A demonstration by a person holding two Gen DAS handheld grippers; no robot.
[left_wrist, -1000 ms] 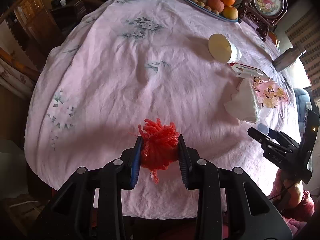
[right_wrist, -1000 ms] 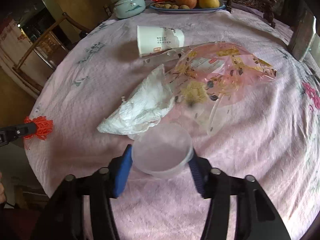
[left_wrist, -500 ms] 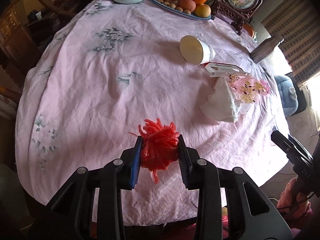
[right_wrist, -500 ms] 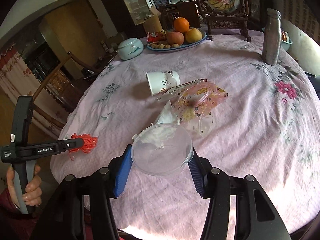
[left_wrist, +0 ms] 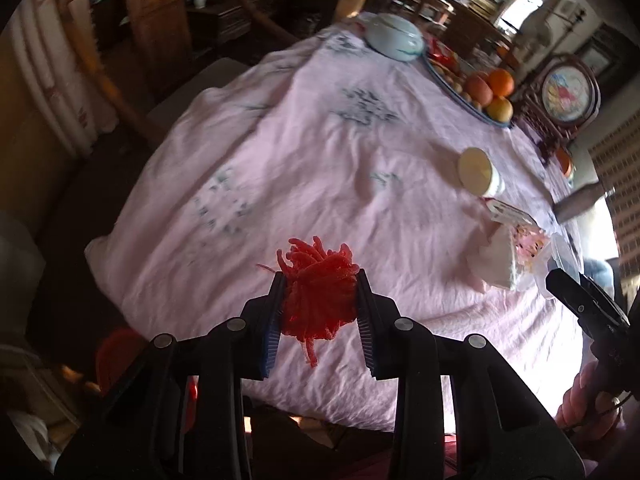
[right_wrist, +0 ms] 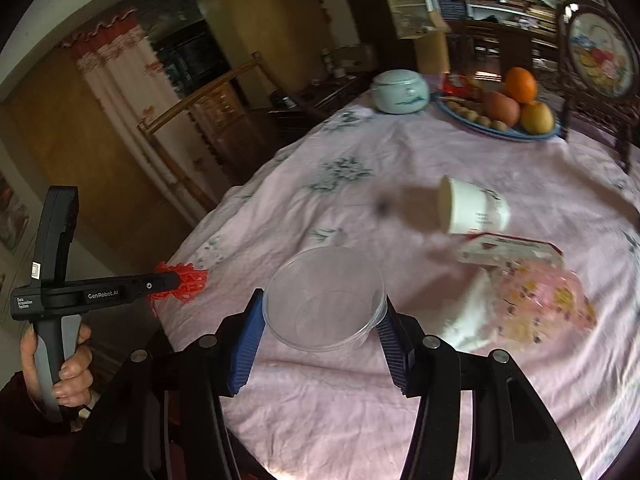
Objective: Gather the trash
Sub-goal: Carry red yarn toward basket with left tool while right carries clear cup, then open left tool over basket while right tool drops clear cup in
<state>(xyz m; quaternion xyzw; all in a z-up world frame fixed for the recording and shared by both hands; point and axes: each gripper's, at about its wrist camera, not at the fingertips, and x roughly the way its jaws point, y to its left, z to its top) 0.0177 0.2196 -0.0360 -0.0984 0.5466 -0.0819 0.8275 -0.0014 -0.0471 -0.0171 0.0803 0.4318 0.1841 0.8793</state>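
My left gripper (left_wrist: 320, 304) is shut on a red mesh net ball (left_wrist: 320, 296) and holds it above the near edge of the pink tablecloth (left_wrist: 320, 152); the ball also shows in the right wrist view (right_wrist: 188, 280). My right gripper (right_wrist: 324, 320) is shut on a clear plastic cup (right_wrist: 326, 300), held above the table. On the table lie a tipped white paper cup (right_wrist: 472, 210), a crumpled white tissue (right_wrist: 468, 316), a pink flowered plastic bag (right_wrist: 540, 304) and a flat red-and-white wrapper (right_wrist: 504, 248).
At the far side stand a pale lidded bowl (right_wrist: 400, 88), a fruit plate (right_wrist: 508, 108) and a framed picture on a stand (right_wrist: 600, 56). A metal bottle (left_wrist: 580, 200) is at the right. Wooden chairs (right_wrist: 200, 120) stand left of the table.
Both grippers have lifted and swung left with their loads still held. The table now sits further right and lower in both views. The right gripper has come closer to the left one.
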